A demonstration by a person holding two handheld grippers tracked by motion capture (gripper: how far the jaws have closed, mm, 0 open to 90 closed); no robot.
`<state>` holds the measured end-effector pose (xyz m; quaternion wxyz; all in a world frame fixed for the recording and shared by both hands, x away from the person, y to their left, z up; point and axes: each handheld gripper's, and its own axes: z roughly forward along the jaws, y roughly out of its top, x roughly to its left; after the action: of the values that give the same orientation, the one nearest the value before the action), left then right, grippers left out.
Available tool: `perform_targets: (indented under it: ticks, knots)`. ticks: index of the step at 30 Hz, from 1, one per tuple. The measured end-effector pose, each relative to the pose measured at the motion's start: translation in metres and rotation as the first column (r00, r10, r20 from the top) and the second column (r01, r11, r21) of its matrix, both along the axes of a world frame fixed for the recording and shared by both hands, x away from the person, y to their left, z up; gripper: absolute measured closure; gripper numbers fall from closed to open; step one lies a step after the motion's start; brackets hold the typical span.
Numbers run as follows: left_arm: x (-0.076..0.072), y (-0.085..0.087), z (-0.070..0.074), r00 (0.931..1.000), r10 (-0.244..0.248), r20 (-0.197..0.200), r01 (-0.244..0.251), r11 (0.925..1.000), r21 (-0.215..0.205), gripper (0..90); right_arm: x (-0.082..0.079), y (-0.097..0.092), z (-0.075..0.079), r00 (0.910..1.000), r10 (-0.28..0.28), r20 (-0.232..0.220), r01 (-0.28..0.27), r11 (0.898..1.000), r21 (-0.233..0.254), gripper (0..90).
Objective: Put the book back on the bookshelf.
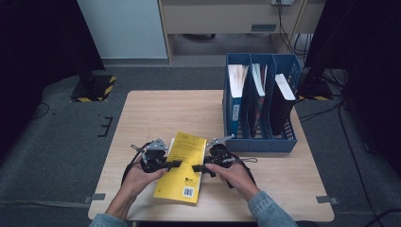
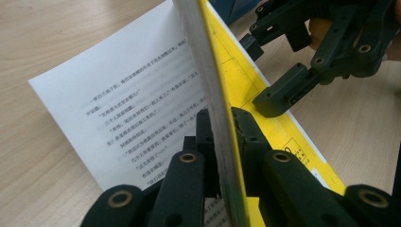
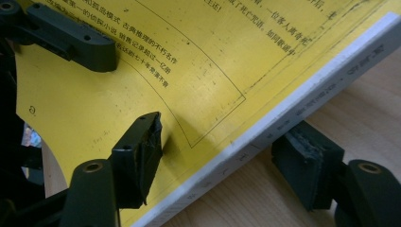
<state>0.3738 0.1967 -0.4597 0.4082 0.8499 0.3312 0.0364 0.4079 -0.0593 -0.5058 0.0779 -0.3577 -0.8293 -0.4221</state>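
the yellow book [image 1: 182, 168] lay near the front edge of the table [image 1: 142, 113], a little left of centre, with the blue file rack [image 1: 260, 101] standing at the right rear. the work in hand looked like picking the book up, probably to file it in the rack, and it was only partly begun. the left gripper [image 1: 176, 164] was clamped on the book's left edge: in the left gripper view its jaws pressed the page block [image 2: 222, 142] from both sides, and that edge was raised off the wood. the right gripper [image 1: 196, 168] sat half open astride the spine [image 3: 283, 116], one jaw over the cover, one below on the wood. whether its pads touched yet was hard to tell; they seemed just clear. lifting and carrying to the rack were left.

the book was a thin paperback, yellow cover with black print, white spine, barcode near its front corner.
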Motion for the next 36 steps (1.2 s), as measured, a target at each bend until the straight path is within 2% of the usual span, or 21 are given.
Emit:
perform_targets:
  ticks: [3,9,15,20,23,25,29,32,36]
  knots:
    - [0.001,0.000,0.004,0.9999,0.004,0.012,-0.004,1.0000,0.004,83.1,-0.001,-0.001,0.009,0.9989,-0.005,0.046,0.006,1.000,-0.016,37.8]
    - [0.003,0.005,0.009,0.9993,0.014,0.034,-0.014,0.9998,-0.016,83.8,-0.003,-0.003,0.030,0.9961,-0.012,0.087,0.013,1.000,-0.004,41.8]
    - [0.003,0.008,0.014,0.9982,0.019,0.057,-0.018,0.9995,-0.028,84.1,-0.004,0.000,0.049,0.9919,0.024,0.125,-0.019,0.999,-0.038,41.8]
    - [0.003,0.009,0.014,0.9980,0.019,0.061,-0.017,0.9995,-0.028,84.3,-0.004,0.006,0.052,0.9885,0.036,0.147,-0.025,0.997,-0.076,43.7]
    - [0.003,0.010,0.014,0.9981,0.016,0.060,-0.014,0.9995,-0.029,84.4,-0.004,0.010,0.051,0.9907,0.052,0.126,-0.044,0.997,-0.066,43.7]
    - [0.003,0.011,0.014,0.9980,0.018,0.060,-0.016,0.9995,-0.029,84.4,-0.006,0.014,0.051,0.9888,0.057,0.138,-0.045,0.995,-0.086,43.7]
    - [0.003,0.011,0.014,0.9980,0.019,0.060,-0.017,0.9992,-0.036,84.3,-0.004,0.017,0.052,0.9888,0.063,0.135,-0.049,0.994,-0.101,43.7]
    - [0.002,0.010,0.014,0.9978,0.016,0.065,-0.013,0.9993,-0.035,84.5,-0.004,0.021,0.052,0.9885,0.083,0.126,-0.065,0.989,-0.135,42.8]
    - [0.002,0.010,0.014,0.9976,0.014,0.067,-0.012,0.9993,-0.035,84.4,-0.002,0.022,0.050,0.9889,0.080,0.126,-0.060,0.986,-0.154,42.8]
